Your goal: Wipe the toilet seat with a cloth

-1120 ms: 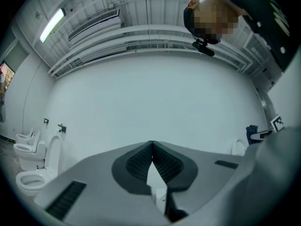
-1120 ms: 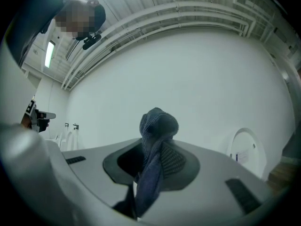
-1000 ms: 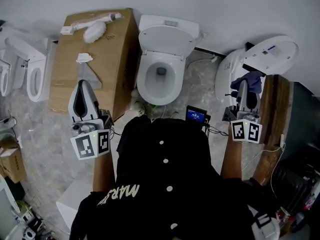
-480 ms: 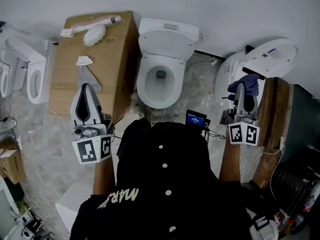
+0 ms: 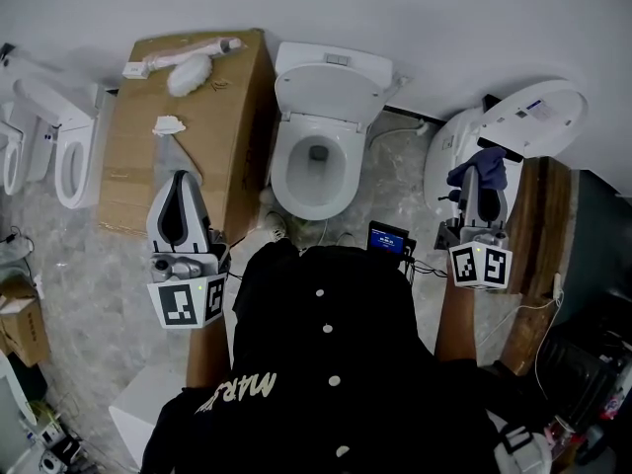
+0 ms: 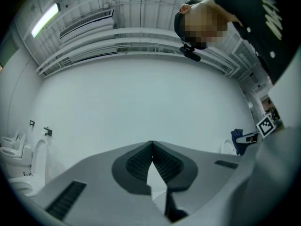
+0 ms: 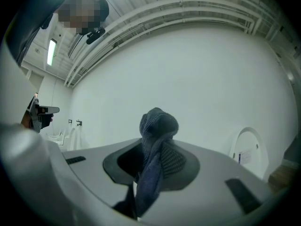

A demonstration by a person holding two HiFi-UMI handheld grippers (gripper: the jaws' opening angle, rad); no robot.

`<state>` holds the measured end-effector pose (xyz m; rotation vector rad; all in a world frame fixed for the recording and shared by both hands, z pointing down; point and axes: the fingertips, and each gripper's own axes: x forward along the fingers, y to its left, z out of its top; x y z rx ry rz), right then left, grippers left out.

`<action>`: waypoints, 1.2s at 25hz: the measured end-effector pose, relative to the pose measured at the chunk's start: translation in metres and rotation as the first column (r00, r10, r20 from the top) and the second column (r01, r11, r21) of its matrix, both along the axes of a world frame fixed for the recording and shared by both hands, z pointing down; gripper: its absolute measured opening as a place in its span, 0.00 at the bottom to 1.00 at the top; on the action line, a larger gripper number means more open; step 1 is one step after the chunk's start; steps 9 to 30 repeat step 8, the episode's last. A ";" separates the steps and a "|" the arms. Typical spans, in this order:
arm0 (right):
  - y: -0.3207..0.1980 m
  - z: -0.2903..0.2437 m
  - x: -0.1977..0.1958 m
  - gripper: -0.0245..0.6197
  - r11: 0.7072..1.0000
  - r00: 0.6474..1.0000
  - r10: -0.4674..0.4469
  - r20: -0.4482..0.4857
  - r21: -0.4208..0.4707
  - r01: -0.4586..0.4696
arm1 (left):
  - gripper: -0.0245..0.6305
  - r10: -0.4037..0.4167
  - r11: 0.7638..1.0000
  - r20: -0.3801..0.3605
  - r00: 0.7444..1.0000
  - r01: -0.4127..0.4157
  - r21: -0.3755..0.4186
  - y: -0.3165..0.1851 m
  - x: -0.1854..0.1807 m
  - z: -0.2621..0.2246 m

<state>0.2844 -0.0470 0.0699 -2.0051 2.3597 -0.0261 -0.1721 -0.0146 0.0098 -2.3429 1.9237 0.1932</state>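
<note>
The right gripper (image 7: 151, 147) is clamping a dark blue knitted cloth (image 7: 158, 126) between its fingers. The cloth is bunching above the tips and trailing down between them. In the head view, the cloth is hanging well to the right of the white oval toilet seat (image 5: 284, 178), apart from it. The seat is lying down on the bowl with the white lid (image 5: 331, 92) standing raised behind it. The left gripper (image 6: 151, 144) is pressing its fingers together at the tips, gripping nothing. It is hovering over the near right edge of a brown cardboard box (image 5: 197, 136) just left of the toilet.
</note>
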 end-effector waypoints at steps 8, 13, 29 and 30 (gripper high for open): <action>-0.003 -0.007 -0.004 0.17 1.000 1.000 -0.016 0.000 0.019 0.016 | 0.05 -0.040 0.999 -0.024 0.999 0.040 -0.016 -0.004 -0.007 0.002; -0.003 -0.007 -0.004 0.17 1.000 1.000 -0.016 0.000 0.019 0.016 | 0.05 -0.040 0.999 -0.024 0.999 0.040 -0.016 -0.004 -0.007 0.002; -0.003 -0.007 -0.004 0.17 1.000 1.000 -0.016 0.000 0.019 0.016 | 0.05 -0.040 0.999 -0.024 0.999 0.040 -0.016 -0.004 -0.007 0.002; -0.003 -0.007 -0.004 0.17 1.000 1.000 -0.016 0.000 0.019 0.016 | 0.05 -0.040 0.999 -0.024 0.999 0.040 -0.016 -0.004 -0.007 0.002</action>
